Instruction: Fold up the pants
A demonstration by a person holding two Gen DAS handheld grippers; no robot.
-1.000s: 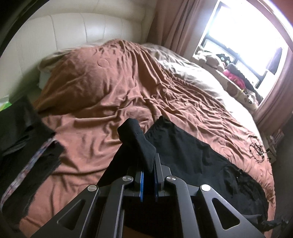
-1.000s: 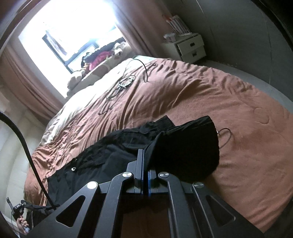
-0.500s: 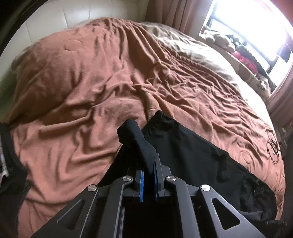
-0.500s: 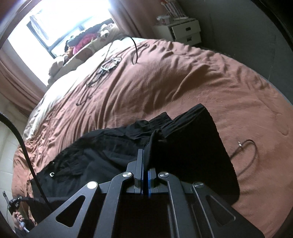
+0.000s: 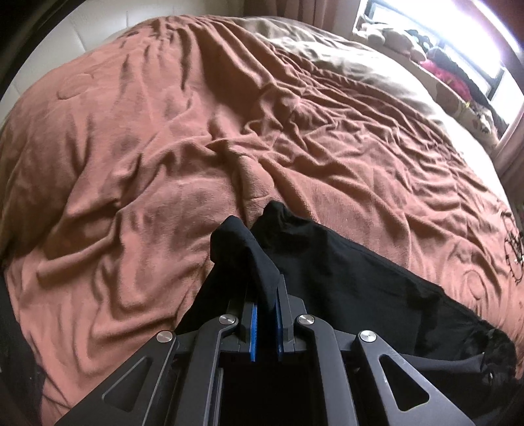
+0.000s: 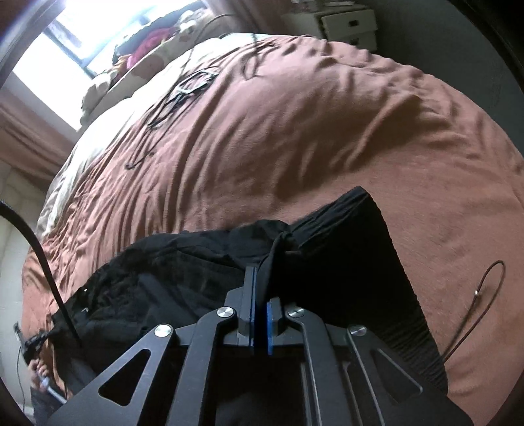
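Black pants (image 5: 353, 278) lie stretched across a brown bedspread (image 5: 163, 147), running to the lower right in the left wrist view. My left gripper (image 5: 266, 295) is shut on one end of the pants, with a fold of cloth sticking up between the blue pads. In the right wrist view the pants (image 6: 183, 272) run to the left. My right gripper (image 6: 260, 291) is shut on the other end, where the ribbed waistband (image 6: 376, 262) hangs to the right.
The bedspread (image 6: 294, 131) covers a large bed. A beige sheet (image 5: 376, 75) lies toward the window. Thin black cables (image 6: 183, 95) lie on the far side of the bed. A wire loop (image 6: 481, 295) lies at right. A white drawer unit (image 6: 347, 23) stands beyond the bed.
Both grippers have moved down and forward toward the bedspread with the pants still held. The bed now fills both views, and the dark clothes at the left have left the view.
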